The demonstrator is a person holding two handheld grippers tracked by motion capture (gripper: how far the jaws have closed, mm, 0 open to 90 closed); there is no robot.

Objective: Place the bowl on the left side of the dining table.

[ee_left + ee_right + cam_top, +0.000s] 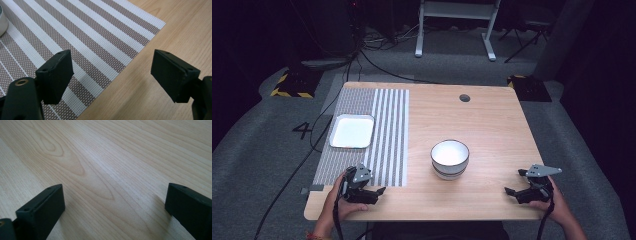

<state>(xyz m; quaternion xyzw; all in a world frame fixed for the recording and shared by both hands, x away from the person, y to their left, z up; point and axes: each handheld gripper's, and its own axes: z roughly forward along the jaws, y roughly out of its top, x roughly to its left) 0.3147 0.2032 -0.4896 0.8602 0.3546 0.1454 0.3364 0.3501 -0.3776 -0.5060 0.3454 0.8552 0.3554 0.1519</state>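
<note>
My left gripper (pixel 376 181) rests near the table's front left, held by a hand, over the near right corner of a striped placemat (pixel 387 130). In the left gripper view its jaws stand wide apart, and the left gripper (pixel 111 67) has only the placemat (pixel 82 42) corner and wood between them. My right gripper (pixel 513 181) sits at the front right, also hand-held. In the right gripper view the right gripper (pixel 113 195) is open over bare wood. A white bowl (pixel 450 157) stands between the two grippers, slightly farther back. A white square plate (pixel 352 131) lies on the placemat.
The wooden table (pixel 492 125) has a round cable hole (pixel 464 97) near its far edge. The plate's white rim (pixel 2 22) peeks in at the top left of the left gripper view. Grey carpet, cables and a white desk frame (pixel 457 25) lie beyond the table.
</note>
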